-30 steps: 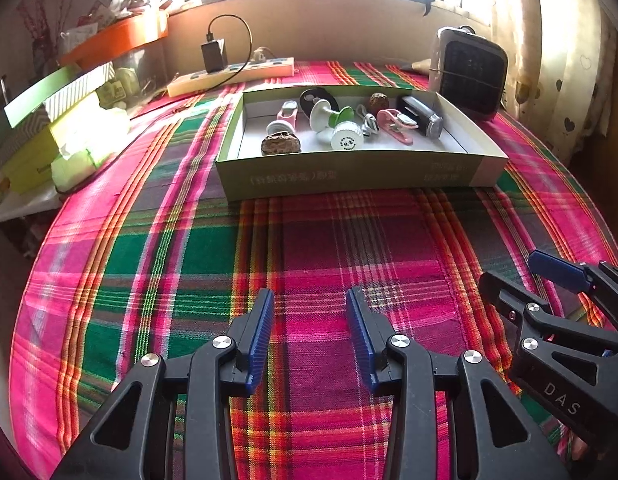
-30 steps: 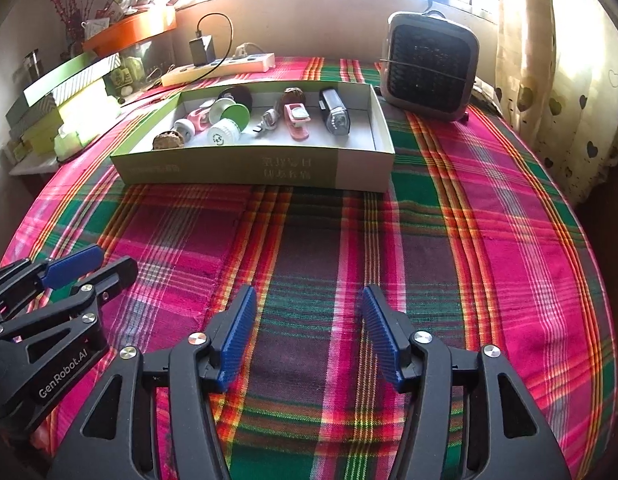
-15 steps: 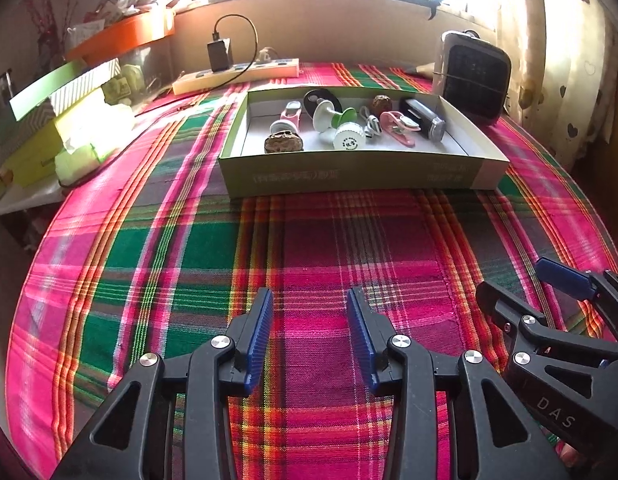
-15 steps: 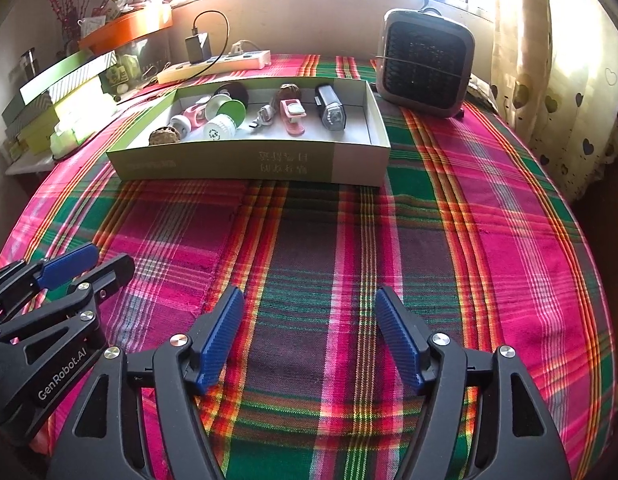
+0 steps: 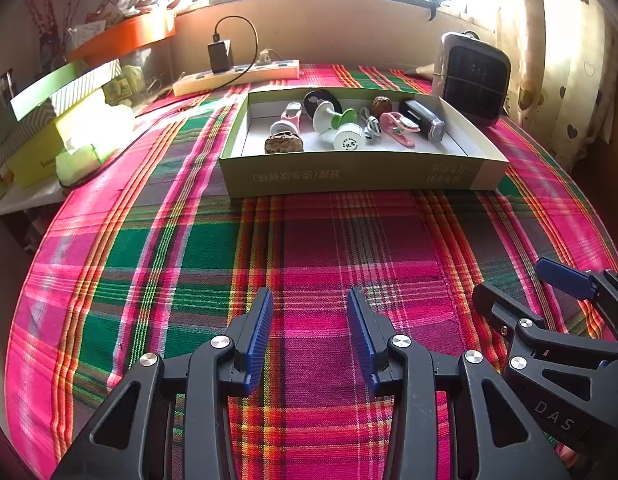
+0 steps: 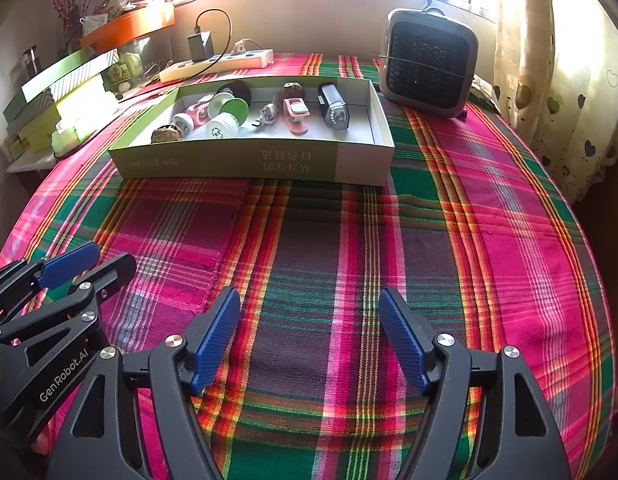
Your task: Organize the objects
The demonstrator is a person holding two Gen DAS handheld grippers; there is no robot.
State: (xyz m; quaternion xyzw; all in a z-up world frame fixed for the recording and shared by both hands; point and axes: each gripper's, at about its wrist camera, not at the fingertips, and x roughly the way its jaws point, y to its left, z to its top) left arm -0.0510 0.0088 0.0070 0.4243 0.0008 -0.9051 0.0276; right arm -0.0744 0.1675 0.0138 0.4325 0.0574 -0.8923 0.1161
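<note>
A shallow green cardboard box (image 5: pixel 361 174) (image 6: pixel 253 164) stands at the far side of the plaid table. It holds several small items: a walnut (image 5: pixel 283 143), a white cap (image 5: pixel 349 139), a pink clip (image 5: pixel 397 128) (image 6: pixel 295 114), a black and silver lighter (image 5: pixel 423 120) (image 6: pixel 333 111). My left gripper (image 5: pixel 310 332) is open and empty above the near cloth; it also shows in the right wrist view (image 6: pixel 89 264). My right gripper (image 6: pixel 309 332) is open wide and empty beside it, seen from the left wrist view too (image 5: pixel 521 288).
A small grey heater (image 6: pixel 429 62) (image 5: pixel 475 78) stands right of the box. A power strip with a charger (image 5: pixel 237 74) lies behind it. Stacked green boxes (image 5: pixel 61 120) and an orange tray (image 5: pixel 125 34) sit at the left. A curtain (image 6: pixel 557 80) hangs at the right.
Both grippers have drawn back a little from the box. My right gripper's jaws have opened wider. The left jaws stay about the same.
</note>
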